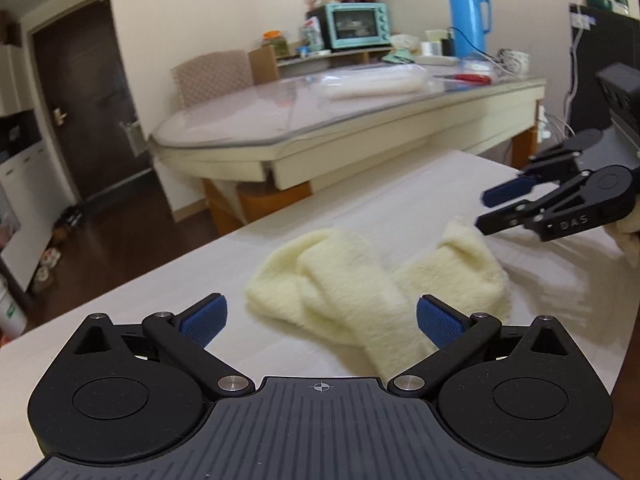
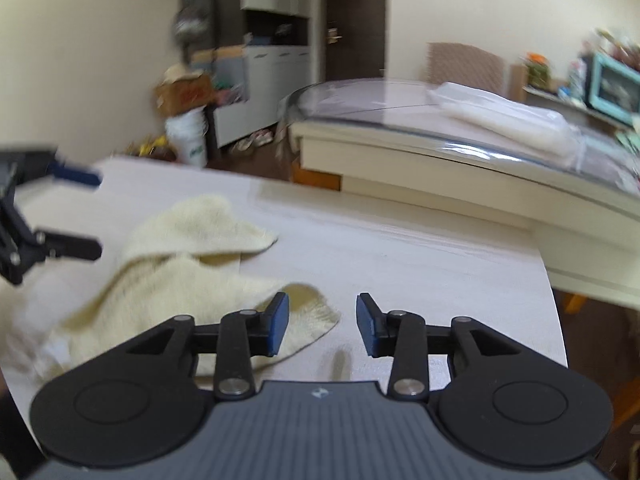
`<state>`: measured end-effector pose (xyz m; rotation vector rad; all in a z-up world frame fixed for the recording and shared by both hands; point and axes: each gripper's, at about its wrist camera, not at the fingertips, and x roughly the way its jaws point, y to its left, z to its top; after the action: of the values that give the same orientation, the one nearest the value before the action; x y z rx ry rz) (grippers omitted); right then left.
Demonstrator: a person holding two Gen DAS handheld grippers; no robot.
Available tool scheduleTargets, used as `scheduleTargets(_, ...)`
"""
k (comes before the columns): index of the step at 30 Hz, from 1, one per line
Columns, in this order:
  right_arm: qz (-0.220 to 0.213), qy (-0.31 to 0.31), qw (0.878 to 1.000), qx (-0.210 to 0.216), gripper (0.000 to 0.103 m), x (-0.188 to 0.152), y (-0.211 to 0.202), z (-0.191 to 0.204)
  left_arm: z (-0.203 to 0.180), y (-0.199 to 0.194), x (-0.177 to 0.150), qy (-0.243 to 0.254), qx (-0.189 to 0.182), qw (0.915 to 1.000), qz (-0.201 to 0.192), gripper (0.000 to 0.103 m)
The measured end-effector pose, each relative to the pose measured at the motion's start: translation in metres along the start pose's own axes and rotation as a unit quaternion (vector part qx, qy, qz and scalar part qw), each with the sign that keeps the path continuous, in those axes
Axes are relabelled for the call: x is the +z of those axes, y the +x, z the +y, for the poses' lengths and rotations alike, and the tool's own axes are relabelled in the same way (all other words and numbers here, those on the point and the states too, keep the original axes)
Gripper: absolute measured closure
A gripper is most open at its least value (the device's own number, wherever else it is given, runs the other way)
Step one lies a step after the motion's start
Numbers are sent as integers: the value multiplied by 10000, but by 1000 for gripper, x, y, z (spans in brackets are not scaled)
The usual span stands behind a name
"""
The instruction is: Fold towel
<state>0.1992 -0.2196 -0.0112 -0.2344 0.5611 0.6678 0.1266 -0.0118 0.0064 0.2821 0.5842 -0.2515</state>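
Both sets of jaws stand apart with nothing between them. We note the left gripper (image 1: 322, 320) spread wide, hovering low over the near side of the pale white counter (image 1: 168, 296), its blue pads (image 1: 204, 320) framing the cream towel (image 1: 360, 280) from the left wrist view. That towel lies crumpled on the counter in a loose, rumpled heap, one thick fold running toward the left gripper and another lobe reaching toward the right gripper (image 1: 486, 210). From the left camera we see the right gripper off to the right, its two fingers parted, tips just beside the towel's far lobe; whether they touch the cloth we cannot tell. From the right wrist view, the right gripper (image 2: 322, 326) is moderately open above bare counter (image 2: 400, 260), with a corner of the towel (image 2: 180, 264) lying under and beside its left pad. The left gripper (image 2: 94, 212) shows at the left edge there, blurred, fingers apart. Behind the counter stands a glass-topped dining table (image 1: 248, 120) carrying a teal toaster oven (image 1: 358, 24) and a blue thermos (image 1: 466, 16).
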Motion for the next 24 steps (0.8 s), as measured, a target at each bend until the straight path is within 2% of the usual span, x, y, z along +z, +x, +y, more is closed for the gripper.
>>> scheduleTargets(3,33,-313,9994,114,60,2,10,1,-8,16,-1,138,69,9998,130,0)
scheduleTargets(10,136,-978,9934,591,57,8,32,0,17,19,-21,5,526,9976,441,0)
scheduleTargets(12,155,-990,9913,854,62,9,35,0,24,20,-26,-33,656,9964,529,0)
scheduleTargets(13,177,-961,9904,979,69,9,37,0,27,20,-29,-52,721,9957,573,0)
scheduleTargets(14,195,-922,9901,1041,82,10,37,0,31,20,-32,-72,778,9951,610,0)
scheduleTargets(16,184,-863,9901,1095,95,12,33,1,36,15,-37,-125,857,9943,623,0)
scheduleTargets(20,-212,-892,9918,890,96,12,-1,15,47,7,-44,-235,1098,9915,655,0)
scheduleTargets(24,-607,-835,9850,1385,96,6,-54,46,63,-1,-49,-461,1232,9887,713,0)
